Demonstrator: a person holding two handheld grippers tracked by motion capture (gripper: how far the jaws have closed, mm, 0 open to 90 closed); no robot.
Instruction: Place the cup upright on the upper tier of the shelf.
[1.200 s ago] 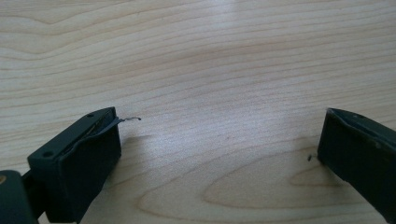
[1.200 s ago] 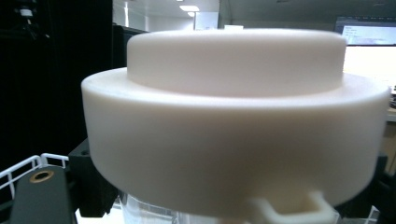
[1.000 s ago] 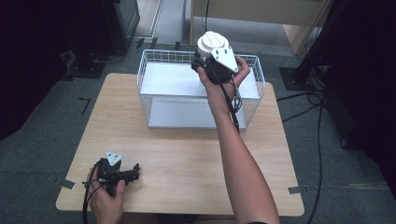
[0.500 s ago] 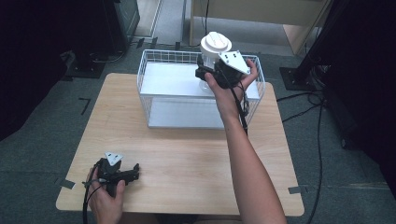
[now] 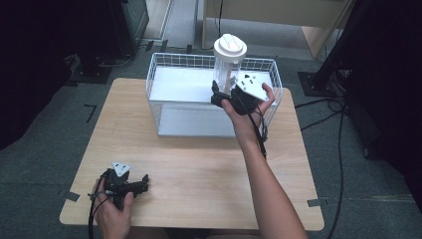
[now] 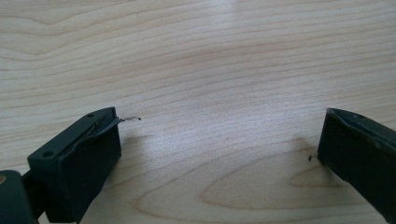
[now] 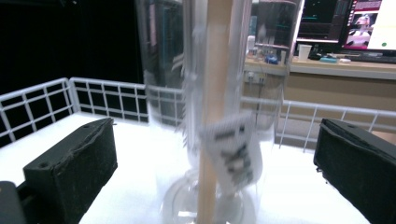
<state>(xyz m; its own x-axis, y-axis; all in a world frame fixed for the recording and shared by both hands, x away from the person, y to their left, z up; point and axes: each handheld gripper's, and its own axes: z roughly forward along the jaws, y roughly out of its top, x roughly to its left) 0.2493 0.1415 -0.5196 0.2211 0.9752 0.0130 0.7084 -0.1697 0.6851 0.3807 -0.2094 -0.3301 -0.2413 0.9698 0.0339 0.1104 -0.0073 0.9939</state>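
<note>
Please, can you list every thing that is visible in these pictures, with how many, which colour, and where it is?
table: one, light wood, centre of the high view.
wire basket: one, white, on the table's far half.
clear container: one, transparent with a white lid, upright in the basket's right part, between the right gripper's open jaws.
wooden stick: one, pale wood, upright at the container.
left gripper: one, black, jaws apart, low over the table's near left corner.
right gripper: one, black, at the container.

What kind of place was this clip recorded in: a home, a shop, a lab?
Probably a lab or office workspace. A bare wooden table stands on grey carpet with cables trailing over it, a lit computer monitor sits on a desk behind, and dark equipment stands surround the table.
</note>
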